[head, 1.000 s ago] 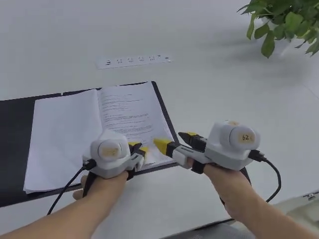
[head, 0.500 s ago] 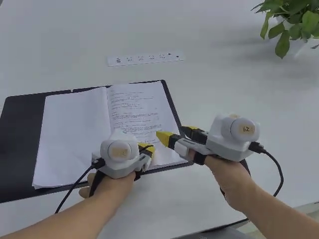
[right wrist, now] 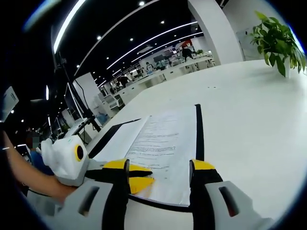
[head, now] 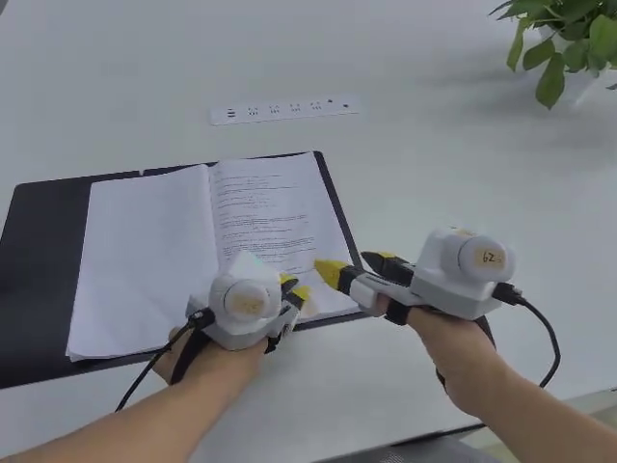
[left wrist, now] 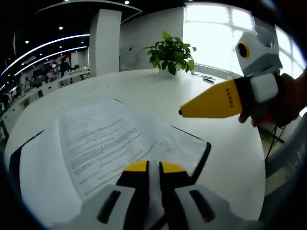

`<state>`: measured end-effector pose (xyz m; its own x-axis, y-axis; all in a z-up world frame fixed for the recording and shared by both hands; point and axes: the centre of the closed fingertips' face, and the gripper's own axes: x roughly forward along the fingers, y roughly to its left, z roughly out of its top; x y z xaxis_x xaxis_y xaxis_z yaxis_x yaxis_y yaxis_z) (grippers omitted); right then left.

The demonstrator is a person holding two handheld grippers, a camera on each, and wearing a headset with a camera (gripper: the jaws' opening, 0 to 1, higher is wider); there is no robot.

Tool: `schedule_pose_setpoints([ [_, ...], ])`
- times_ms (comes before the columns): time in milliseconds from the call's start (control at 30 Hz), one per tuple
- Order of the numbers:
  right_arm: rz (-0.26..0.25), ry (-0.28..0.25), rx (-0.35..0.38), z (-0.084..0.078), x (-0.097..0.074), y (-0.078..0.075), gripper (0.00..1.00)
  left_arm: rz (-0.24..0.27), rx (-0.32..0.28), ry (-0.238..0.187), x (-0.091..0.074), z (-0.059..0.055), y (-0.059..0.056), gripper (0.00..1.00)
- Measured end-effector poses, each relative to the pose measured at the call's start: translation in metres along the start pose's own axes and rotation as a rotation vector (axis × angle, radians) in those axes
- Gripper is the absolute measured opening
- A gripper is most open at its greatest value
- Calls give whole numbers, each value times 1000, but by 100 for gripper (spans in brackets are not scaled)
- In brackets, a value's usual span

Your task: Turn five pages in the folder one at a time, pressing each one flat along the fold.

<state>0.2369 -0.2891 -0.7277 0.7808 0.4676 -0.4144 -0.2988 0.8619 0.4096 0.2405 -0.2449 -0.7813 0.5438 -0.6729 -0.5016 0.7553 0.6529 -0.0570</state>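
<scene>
My right tongs (right wrist: 160, 167) stand with jaws wide apart and nothing gripped between them. Beyond the gap I see the black folder (right wrist: 198, 129) lying spread on the white surface (right wrist: 249, 120), with a printed page (right wrist: 165, 139) uppermost. The left tongs (right wrist: 143, 181) enter from the left, yellow tips drawn together at the page's near edge; I cannot confirm contact. A potted plant (right wrist: 276, 33) stands at upper right.

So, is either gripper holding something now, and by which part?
The right gripper is open and holds nothing. The left gripper is shut at the printed page's bottom edge; whether it pinches paper cannot be told.
</scene>
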Motion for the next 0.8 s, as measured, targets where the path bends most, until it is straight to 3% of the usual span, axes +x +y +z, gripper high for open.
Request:
schedule_pose_setpoints([
  [267, 20, 16, -19, 0, 6, -1, 48, 3, -11, 8, 1, -1, -2, 0],
  [433, 34, 45, -18, -5, 14, -4, 44, 1, -78, 9, 1, -1, -2, 0],
  [800, 44, 89, 34, -16, 27, -14, 41, 19, -116, 8, 0, -1, -1, 0],
])
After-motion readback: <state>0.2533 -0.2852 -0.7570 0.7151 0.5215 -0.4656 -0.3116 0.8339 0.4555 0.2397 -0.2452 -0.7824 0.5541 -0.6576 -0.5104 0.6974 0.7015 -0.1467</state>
